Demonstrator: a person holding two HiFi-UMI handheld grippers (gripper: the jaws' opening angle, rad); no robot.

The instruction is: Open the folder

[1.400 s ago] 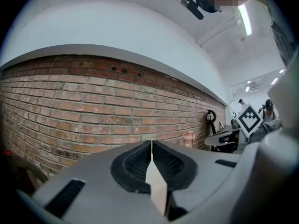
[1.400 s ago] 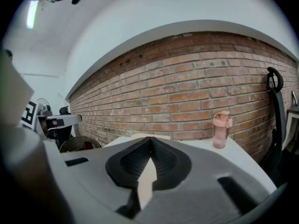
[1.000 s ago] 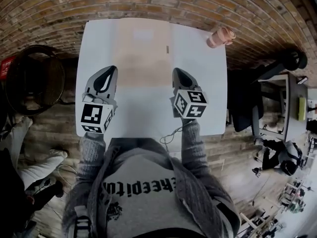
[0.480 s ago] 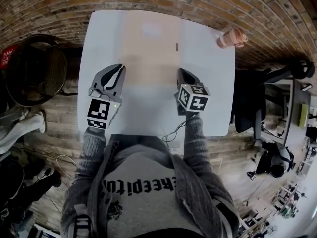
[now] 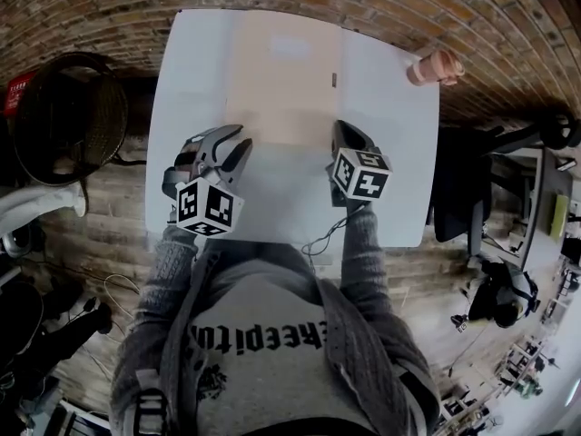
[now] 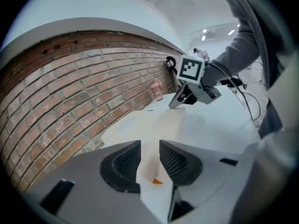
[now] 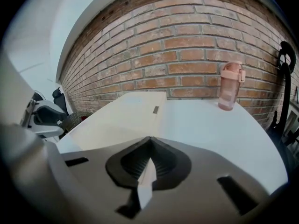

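Observation:
A cream folder [image 5: 281,80] lies closed and flat on the white table [image 5: 390,153]. My left gripper [image 5: 234,143] is at its near left corner, rolled onto its side. Its jaws have just been opening, and in the left gripper view they [image 6: 149,160] stand apart with the folder's corner [image 6: 154,122] in the gap, the pads not pressing it. My right gripper [image 5: 340,133] rests at the near right corner. Seen in its own view, it [image 7: 149,155] is shut, with only a pale sliver behind the tips and the folder [image 7: 126,113] stretching ahead.
A pink bottle [image 5: 434,66] stands at the table's far right corner, by the brick wall. A black wire basket [image 5: 68,116] sits left of the table. A thin cable [image 5: 322,239] hangs over the near edge. Dark chairs [image 5: 467,189] stand to the right.
My left gripper has come down to the folder's near left corner, rolled over and opened its jaws. The right gripper sank to the near right corner, then stayed still and shut.

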